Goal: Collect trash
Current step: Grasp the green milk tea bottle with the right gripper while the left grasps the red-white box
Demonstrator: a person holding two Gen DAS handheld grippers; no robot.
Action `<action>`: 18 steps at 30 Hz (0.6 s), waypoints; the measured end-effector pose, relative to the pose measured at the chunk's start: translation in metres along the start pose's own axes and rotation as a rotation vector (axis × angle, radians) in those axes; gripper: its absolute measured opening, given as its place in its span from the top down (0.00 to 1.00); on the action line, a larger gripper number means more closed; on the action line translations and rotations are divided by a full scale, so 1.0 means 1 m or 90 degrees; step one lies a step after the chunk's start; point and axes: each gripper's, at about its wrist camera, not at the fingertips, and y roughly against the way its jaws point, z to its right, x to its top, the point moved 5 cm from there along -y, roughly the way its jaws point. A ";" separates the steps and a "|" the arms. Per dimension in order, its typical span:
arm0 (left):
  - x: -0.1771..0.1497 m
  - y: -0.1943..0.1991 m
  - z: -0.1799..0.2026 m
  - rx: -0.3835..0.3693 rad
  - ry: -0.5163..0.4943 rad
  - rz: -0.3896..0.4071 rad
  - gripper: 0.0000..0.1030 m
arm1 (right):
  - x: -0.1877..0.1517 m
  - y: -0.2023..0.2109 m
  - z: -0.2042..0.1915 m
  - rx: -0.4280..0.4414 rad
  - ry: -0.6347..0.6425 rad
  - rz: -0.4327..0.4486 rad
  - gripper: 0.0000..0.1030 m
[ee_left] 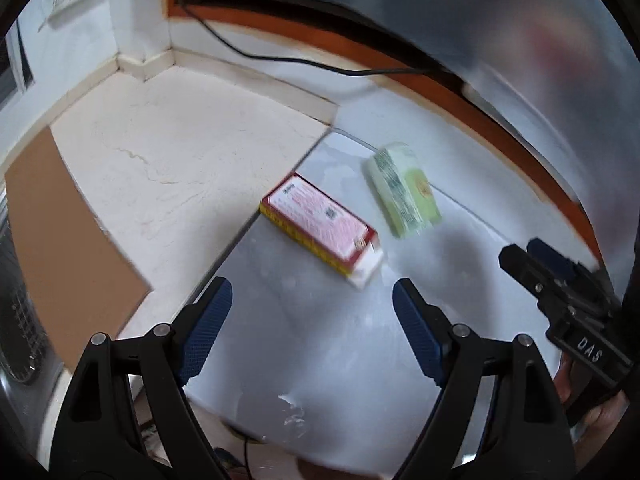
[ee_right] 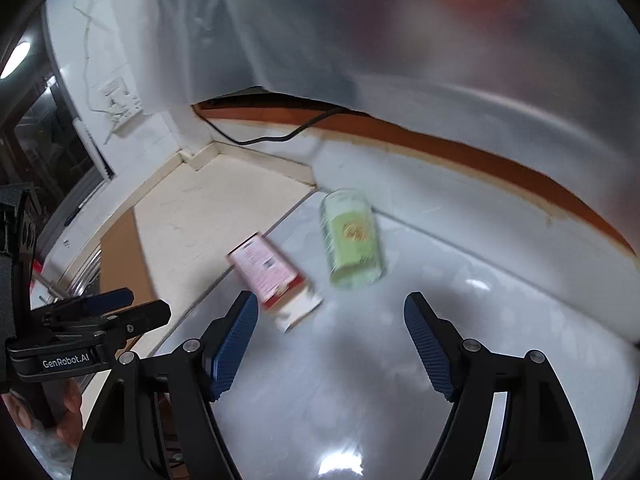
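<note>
Pale marble flooring (ee_left: 192, 160) meets the glossy grey-white slab (ee_left: 340, 340) I'm working over, with a translucent plastic sheet (ee_right: 400, 32) draped across the background and a black cable (ee_left: 280, 56) trailing along the orange-brown skirting strip (ee_left: 460, 92). On the slab I see a red-and-white rectangular carton (ee_left: 322, 226) lying flat beside a pale green cardboard box (ee_left: 404, 196), just apart. Neither shows its contents. My left gripper (ee_left: 310, 320) is spread wide, empty. My right gripper (ee_right: 330, 340) is likewise spread, nothing between its blue pads (ee_right: 234, 344).
</note>
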 end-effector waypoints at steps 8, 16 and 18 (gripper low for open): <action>0.033 -0.074 0.002 0.042 0.071 -0.025 0.22 | 0.028 -0.095 0.027 -0.009 0.009 -0.052 0.26; 0.046 -0.126 0.001 0.076 0.118 -0.050 0.18 | 0.021 -0.158 0.028 -0.005 0.020 -0.100 0.26; 0.047 -0.139 -0.001 0.089 0.132 -0.060 0.17 | 0.019 -0.167 0.027 -0.005 0.024 -0.105 0.26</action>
